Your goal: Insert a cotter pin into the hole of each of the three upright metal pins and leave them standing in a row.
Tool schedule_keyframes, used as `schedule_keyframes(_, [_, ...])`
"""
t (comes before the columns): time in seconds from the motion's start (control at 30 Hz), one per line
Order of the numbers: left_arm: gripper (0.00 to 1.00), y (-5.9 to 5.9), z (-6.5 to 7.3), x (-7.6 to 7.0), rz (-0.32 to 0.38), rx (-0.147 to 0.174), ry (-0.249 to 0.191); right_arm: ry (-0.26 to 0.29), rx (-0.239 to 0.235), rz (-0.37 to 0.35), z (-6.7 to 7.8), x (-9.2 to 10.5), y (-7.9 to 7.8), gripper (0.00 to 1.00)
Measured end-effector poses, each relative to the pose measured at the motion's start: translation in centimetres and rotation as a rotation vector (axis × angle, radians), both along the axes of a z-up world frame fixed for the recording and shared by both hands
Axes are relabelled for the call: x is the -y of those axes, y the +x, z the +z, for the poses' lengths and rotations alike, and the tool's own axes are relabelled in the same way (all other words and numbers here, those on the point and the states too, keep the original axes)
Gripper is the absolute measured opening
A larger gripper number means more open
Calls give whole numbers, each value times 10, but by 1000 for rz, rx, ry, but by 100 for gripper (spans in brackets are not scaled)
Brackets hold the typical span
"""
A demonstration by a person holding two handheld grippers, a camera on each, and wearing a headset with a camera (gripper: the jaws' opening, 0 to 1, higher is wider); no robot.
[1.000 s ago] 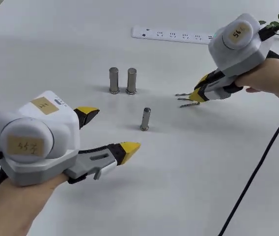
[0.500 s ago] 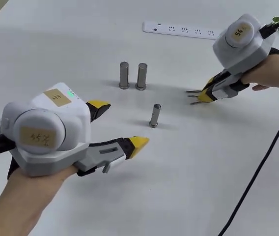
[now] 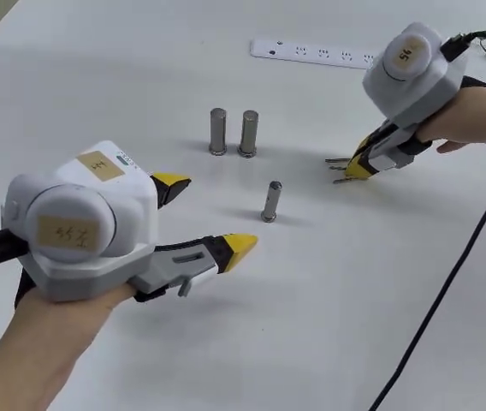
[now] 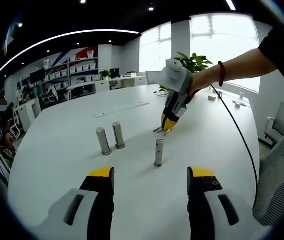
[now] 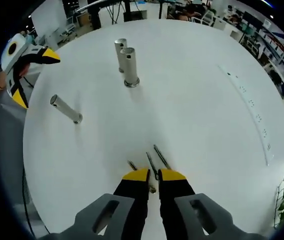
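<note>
On the white table [image 3: 97, 77] we see little besides the task's things: a white power strip [image 3: 311, 51] along the far side, a black cable [image 3: 448, 282] trailing from the right hand off the lower edge, and a leafy plant [image 4: 197, 61] beyond the table. Nothing stands between the grippers and the work. We count three metal pins, all upright: two just beside each other, one [image 3: 218, 131] to the left of the other [image 3: 249, 133], and a third [image 3: 270, 201] alone, nearer to us and apart from the pair. We count three cotter pins [image 3: 339, 169], lying close together on the table right of the metal pins. The right gripper [image 3: 358, 169] is down at them, its jaws pressed nearly together and pinching the end of the middle cotter pin [image 5: 151, 165]. The left gripper [image 3: 206, 214] hangs on the near side with its jaws spread wide and nothing between them. The metal pins' holes are too small to make out, the right gripper covers the strip's right end, and the cotter pins' heads are hidden under its tips in the head view.
</note>
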State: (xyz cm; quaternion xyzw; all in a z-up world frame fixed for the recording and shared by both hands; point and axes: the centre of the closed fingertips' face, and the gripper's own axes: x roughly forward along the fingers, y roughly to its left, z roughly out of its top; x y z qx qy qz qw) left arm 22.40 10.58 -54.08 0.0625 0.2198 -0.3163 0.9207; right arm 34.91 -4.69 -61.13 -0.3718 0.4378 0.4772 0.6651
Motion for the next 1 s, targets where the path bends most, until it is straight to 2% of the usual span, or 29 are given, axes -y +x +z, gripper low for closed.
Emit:
schedule_keyframes(0.1, [57, 0, -1, 0, -1, -7, 0, -14, -3, 4, 0, -2, -3, 0])
schedule_keyframes(0.17, [57, 0, -1, 0, -2, -3, 5, -22, -7, 6, 0, -1, 2, 0])
schedule_keyframes(0.27, [57, 0, 0, 0, -2, -1, 3, -40, 10, 11, 0, -1, 0, 0])
schedule_keyframes(0.33, [57, 0, 1, 0, -2, 1, -1, -67, 45, 79, 1, -2, -2, 0])
schedule_keyframes(0.47, [56, 0, 1, 1, -7, 3, 7, -72, 57, 109, 2, -3, -4, 0])
schedule_keyframes(0.53, [56, 0, 0, 1, -9, 3, 10, -56, 60, 109, 3, -2, -5, 0])
schedule_keyframes(0.67, [54, 0, 6, -3, 1, 29, 17, -30, 55, 104, 4, -2, -9, 0])
schedule_keyframes(0.8, [52, 0, 6, -6, 10, 27, 18, -7, 80, 140, 8, -5, -11, 0])
schedule_keyframes(0.83, [51, -1, 5, -7, 12, 20, 24, 29, 90, 144, 11, -8, -11, 0])
schedule_keyframes(0.87, [51, -1, 5, -8, 13, 17, 23, 33, 92, 146, 12, -8, -11, 0])
schedule_keyframes(0.93, [51, -2, 3, -9, 18, -2, 14, 78, 104, 179, 17, -14, -15, 0])
schedule_keyframes(1.0, [51, -3, 5, -9, 21, -12, -6, 78, 127, 209, 21, -16, -17, 0])
